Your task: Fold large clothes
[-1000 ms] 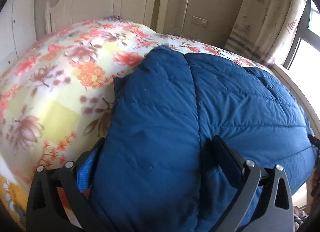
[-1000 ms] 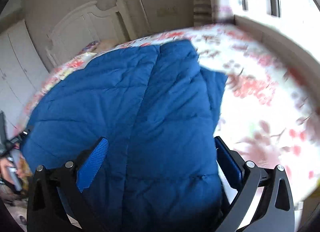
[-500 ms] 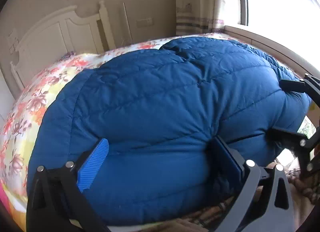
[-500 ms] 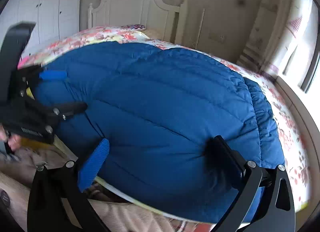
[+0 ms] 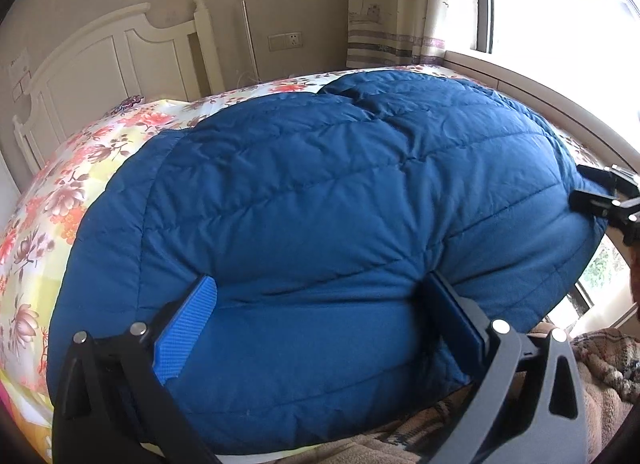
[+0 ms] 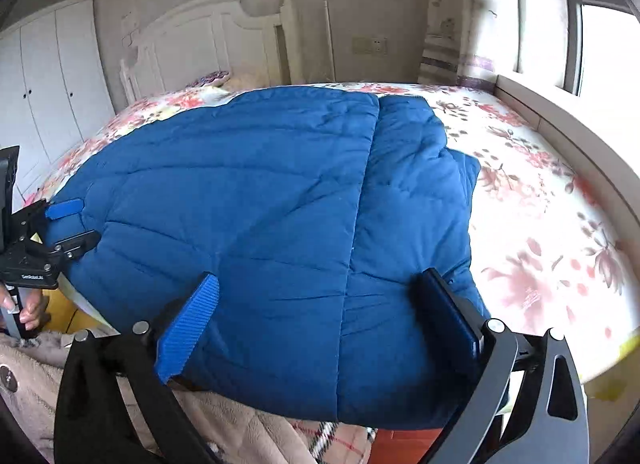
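Now the big quilted blue padded coat (image 5: 320, 204) lies spread across the flower-printed bedsheet (image 6: 540, 200), its near hem at the bed's edge. Both tools are at that hem, so the step looks like taking hold for a fold away from the person. The left gripper (image 5: 320, 316) and the right gripper (image 6: 316, 304) each stand spread wide, padding bulging between the fingers, nothing pinched yet. Next, I'd judge, both must close on the hem and lift together toward the white headboard (image 6: 208, 36).
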### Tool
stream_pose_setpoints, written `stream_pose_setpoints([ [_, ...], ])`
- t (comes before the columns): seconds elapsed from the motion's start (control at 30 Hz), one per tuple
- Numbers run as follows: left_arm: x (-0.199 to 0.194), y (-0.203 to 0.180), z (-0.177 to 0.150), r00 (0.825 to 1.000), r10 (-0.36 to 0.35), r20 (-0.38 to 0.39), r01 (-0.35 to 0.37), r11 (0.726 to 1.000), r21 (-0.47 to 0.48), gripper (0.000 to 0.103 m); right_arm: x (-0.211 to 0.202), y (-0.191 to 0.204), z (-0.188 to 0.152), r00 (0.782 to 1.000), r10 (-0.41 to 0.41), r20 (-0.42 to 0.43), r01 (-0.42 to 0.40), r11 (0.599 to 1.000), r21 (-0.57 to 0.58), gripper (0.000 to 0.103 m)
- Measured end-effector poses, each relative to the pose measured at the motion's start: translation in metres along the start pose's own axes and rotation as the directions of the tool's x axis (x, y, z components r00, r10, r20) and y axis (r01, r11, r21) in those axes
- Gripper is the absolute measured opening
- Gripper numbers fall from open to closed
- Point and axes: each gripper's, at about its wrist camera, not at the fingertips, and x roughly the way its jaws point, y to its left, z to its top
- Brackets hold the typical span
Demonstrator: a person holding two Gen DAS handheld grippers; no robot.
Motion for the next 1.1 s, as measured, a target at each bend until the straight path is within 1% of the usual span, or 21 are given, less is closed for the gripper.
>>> stream_pose_setpoints([
  [0.07,0.000,0.000,0.000,1.000,0.001,-0.002,-0.001,1.000,0.004,0.101,-0.001,-0.001,0.005,1.000,0.007,-0.020,-0.007,1.000,-0.001,0.095],
  [0.13,0.000,0.000,-0.001,1.000,-0.001,-0.003,0.001,1.000,0.002,0.101,-0.007,-0.008,0.009,0.999,0.020,-0.027,-0.019,0.999,0.030,0.094],
  [0.2,0.000,0.001,-0.001,1.000,0.000,-0.003,0.000,1.000,0.004,0.101,-0.020,-0.012,0.008,1.000,0.013,0.006,-0.014,0.998,0.056,0.094],
  [0.27,0.000,0.001,-0.002,1.000,0.000,-0.004,0.000,1.000,0.004,0.101,-0.039,-0.021,0.001,0.998,0.033,0.050,-0.038,0.994,0.106,0.094],
  [0.3,0.000,0.001,-0.002,1.000,0.001,-0.004,-0.001,1.000,0.004,0.101,-0.046,-0.031,-0.004,0.997,0.042,0.065,-0.051,0.989,0.142,0.094],
  [0.37,-0.001,0.000,-0.002,1.000,0.004,-0.005,-0.004,1.000,0.004,0.101,-0.057,-0.049,-0.017,0.997,0.023,0.073,-0.039,0.975,0.219,0.094],
  [0.43,0.000,-0.001,-0.002,1.000,0.004,-0.004,-0.004,1.000,0.003,0.101,-0.063,-0.069,-0.035,0.995,0.046,0.092,-0.073,0.944,0.322,0.094],
  [0.47,0.000,-0.001,-0.002,1.000,0.004,-0.004,-0.004,1.000,0.003,0.101,-0.064,-0.081,-0.045,0.990,0.087,0.112,-0.124,0.911,0.393,0.094],
  [0.53,0.000,0.000,-0.002,1.000,0.004,-0.004,-0.004,1.000,0.005,0.101,-0.061,-0.099,-0.065,0.972,0.177,0.156,-0.232,0.829,0.509,0.094],
  [0.57,0.000,0.000,-0.002,1.000,0.005,-0.004,-0.005,1.000,0.005,0.101,-0.057,-0.102,-0.072,0.963,0.212,0.167,-0.269,0.798,0.539,0.094],
  [0.63,0.000,0.000,-0.002,1.000,0.003,-0.004,-0.003,1.000,0.005,0.101,-0.049,-0.101,-0.080,0.955,0.250,0.161,-0.297,0.770,0.564,0.094],
  [0.73,0.000,0.000,-0.002,1.000,0.004,-0.004,-0.004,1.000,0.004,0.101,-0.044,-0.093,-0.080,0.943,0.285,0.171,-0.331,0.768,0.548,0.087],
  [0.83,0.000,0.000,-0.002,1.000,0.003,-0.003,-0.003,1.000,0.005,0.101,-0.043,-0.081,-0.074,0.960,0.241,0.139,-0.279,0.813,0.511,0.089],
  [0.87,0.000,0.000,-0.002,1.000,0.003,-0.003,-0.003,1.000,0.004,0.101,-0.044,-0.080,-0.075,0.960,0.243,0.140,-0.280,0.810,0.516,0.089],
  [0.93,0.000,0.000,-0.002,1.000,0.003,-0.004,-0.003,1.000,0.005,0.101,-0.048,-0.082,-0.075,0.949,0.268,0.164,-0.314,0.788,0.529,0.085],
  [1.03,0.000,-0.001,-0.002,1.000,0.002,-0.003,-0.002,1.000,0.004,0.101,-0.050,-0.079,-0.069,0.939,0.302,0.168,-0.344,0.781,0.521,0.085],
  [1.1,0.000,-0.001,-0.002,1.000,0.002,-0.002,-0.002,1.000,0.002,0.101,-0.042,-0.076,-0.065,0.930,0.327,0.167,-0.364,0.765,0.531,0.085],
])
